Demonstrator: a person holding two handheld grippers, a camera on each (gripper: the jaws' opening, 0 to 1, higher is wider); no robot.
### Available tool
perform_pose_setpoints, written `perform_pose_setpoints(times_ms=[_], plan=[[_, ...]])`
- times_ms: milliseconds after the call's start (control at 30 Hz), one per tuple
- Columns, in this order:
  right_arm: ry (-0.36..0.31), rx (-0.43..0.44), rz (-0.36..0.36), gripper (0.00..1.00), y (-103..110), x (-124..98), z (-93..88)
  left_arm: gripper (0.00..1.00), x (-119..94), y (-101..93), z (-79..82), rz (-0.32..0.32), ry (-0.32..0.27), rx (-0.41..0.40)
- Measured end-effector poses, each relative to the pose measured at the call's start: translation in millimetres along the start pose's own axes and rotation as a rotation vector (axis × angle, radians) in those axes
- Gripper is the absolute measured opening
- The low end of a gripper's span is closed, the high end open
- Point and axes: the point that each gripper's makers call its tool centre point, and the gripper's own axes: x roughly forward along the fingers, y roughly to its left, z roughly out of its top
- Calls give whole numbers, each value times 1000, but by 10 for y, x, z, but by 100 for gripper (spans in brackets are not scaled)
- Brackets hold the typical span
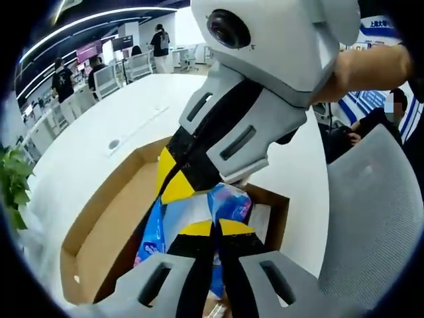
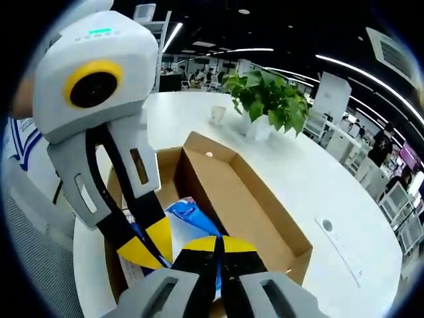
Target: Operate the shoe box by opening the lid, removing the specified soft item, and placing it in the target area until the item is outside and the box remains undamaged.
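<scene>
The left gripper (image 1: 213,228) has its yellow-tipped fingers (image 1: 235,227) pressed together on the blue soft pack (image 1: 228,202) inside the open shoe box (image 1: 106,218). The right gripper (image 2: 218,244) is likewise closed, fingers (image 2: 199,244) meeting over the same pack (image 2: 192,215) in the box (image 2: 252,199). The box rests on the white surface (image 2: 298,159); beyond it stands a potted plant (image 2: 268,99)

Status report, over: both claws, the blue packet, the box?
Left claw shut on blue packet. Right claw shut, also down at the packet. Packet inside cardboard box, lid open. Nothing blocking.
</scene>
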Motion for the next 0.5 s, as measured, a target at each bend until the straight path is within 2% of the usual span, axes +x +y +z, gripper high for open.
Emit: perform_pose_setpoints(times_ms=[333,500], plan=[[-35,-11,-30,0,-92,-212,130,0,-112,-60,247,20,-29,27],[-44,-8,-50,0,-145,-346,138,0,-122,-115,374,21,-35,51]])
